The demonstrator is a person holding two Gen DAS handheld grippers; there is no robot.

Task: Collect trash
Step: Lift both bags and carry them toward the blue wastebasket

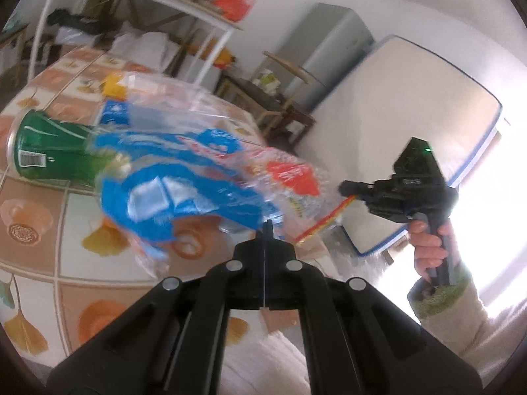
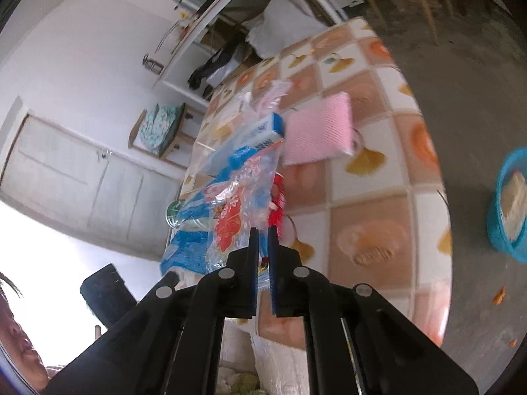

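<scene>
A clear plastic bag point(image 1: 204, 181) with blue and red print hangs in the air above the table's edge. My left gripper point(image 1: 267, 227) is shut on one edge of it. My right gripper point(image 2: 262, 230) is shut on the bag point(image 2: 237, 204) at its red-printed edge, and it also shows in the left wrist view point(image 1: 349, 191) at the right, pinching a red strip. A green can point(image 1: 49, 151) lies on its side on the tablecloth point(image 1: 39, 230) behind the bag. A blue-and-white box point(image 2: 260, 131) and a pink packet point(image 2: 319, 128) lie further along the table.
The round table has an orange and white tiled cloth point(image 2: 372, 197). A blue bin point(image 2: 510, 204) with something pale inside stands on the floor at the right. White shelving point(image 1: 131, 10), a grey fridge point(image 1: 329, 52) and an upright mattress point(image 1: 411, 108) stand behind.
</scene>
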